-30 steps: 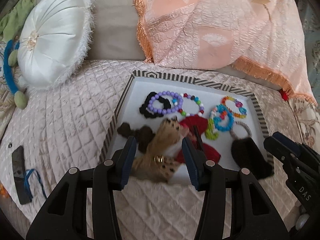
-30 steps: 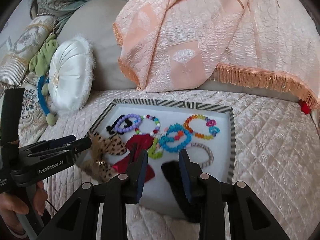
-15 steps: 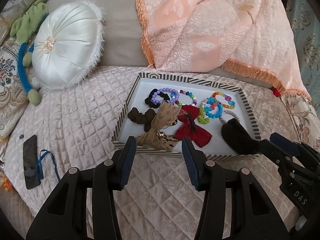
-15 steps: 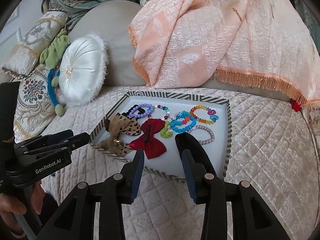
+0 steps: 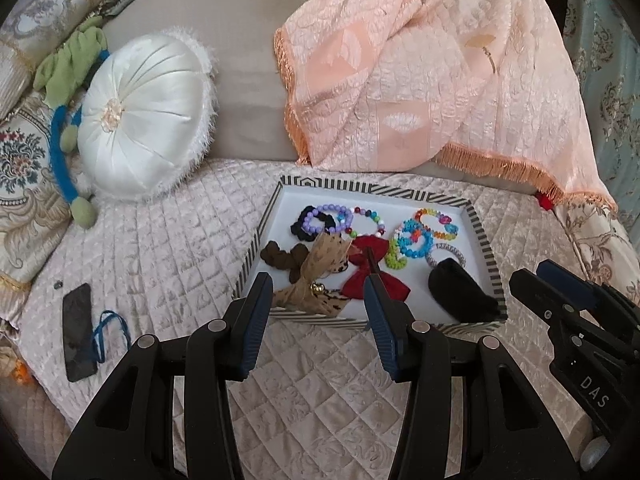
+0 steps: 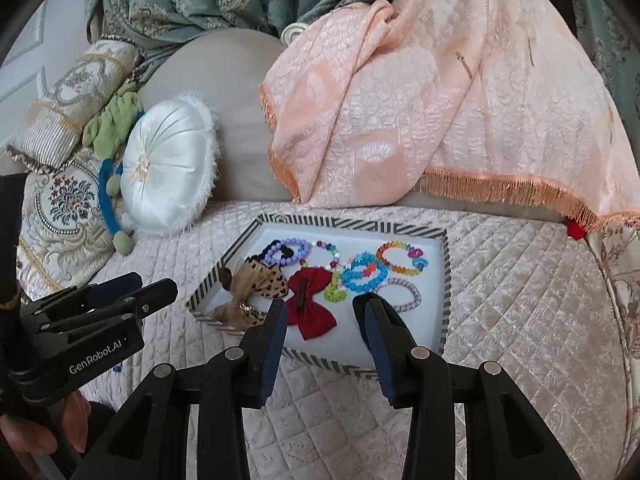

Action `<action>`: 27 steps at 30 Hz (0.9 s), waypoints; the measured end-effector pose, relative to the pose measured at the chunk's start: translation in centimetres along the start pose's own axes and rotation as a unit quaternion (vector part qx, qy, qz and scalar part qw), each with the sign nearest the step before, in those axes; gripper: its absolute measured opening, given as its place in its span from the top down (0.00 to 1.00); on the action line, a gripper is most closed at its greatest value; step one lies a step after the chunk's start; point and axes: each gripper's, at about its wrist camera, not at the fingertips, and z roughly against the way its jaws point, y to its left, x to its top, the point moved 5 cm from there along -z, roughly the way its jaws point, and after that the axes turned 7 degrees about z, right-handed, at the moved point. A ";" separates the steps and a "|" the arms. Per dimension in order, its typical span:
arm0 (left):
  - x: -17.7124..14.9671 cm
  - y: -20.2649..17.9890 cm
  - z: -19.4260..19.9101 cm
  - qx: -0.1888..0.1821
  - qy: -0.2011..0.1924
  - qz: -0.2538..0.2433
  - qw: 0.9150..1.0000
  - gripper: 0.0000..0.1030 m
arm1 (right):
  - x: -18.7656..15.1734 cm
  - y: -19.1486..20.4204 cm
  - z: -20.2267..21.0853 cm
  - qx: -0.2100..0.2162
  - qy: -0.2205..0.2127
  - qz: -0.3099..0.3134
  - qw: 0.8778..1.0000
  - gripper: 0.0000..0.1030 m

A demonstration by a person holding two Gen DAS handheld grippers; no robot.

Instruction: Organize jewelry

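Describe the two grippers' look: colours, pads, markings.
Both are matte black plastic clamps with silver pivot screws and ribbed dark-blue pads on the fingers. Left gripper reads "GenRobot.AI" in white on its side; right gripper shows "DAS". No cables or sleeves visible.

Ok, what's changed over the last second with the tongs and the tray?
Left tongs and right tongs both pulled back from the tray. The right jaws have just been opening, leaving the black fuzzy piece lying in the tray. The red bow and bracelets stayed put.
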 end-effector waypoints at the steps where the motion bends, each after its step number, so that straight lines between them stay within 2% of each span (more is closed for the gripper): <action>1: 0.2 -0.1 0.1 0.001 -0.002 0.001 1.000 0.54 | 0.2 0.0 0.0 0.000 -0.001 -0.001 1.000 0.62; 12: 0.7 -0.3 0.1 0.005 -0.007 0.006 1.000 0.54 | 0.8 0.1 0.0 -0.004 -0.004 -0.001 1.000 0.56; 27: 1.1 0.1 -0.4 0.009 -0.007 0.010 1.000 0.54 | 0.9 0.1 -0.6 -0.002 0.001 -0.001 1.000 0.54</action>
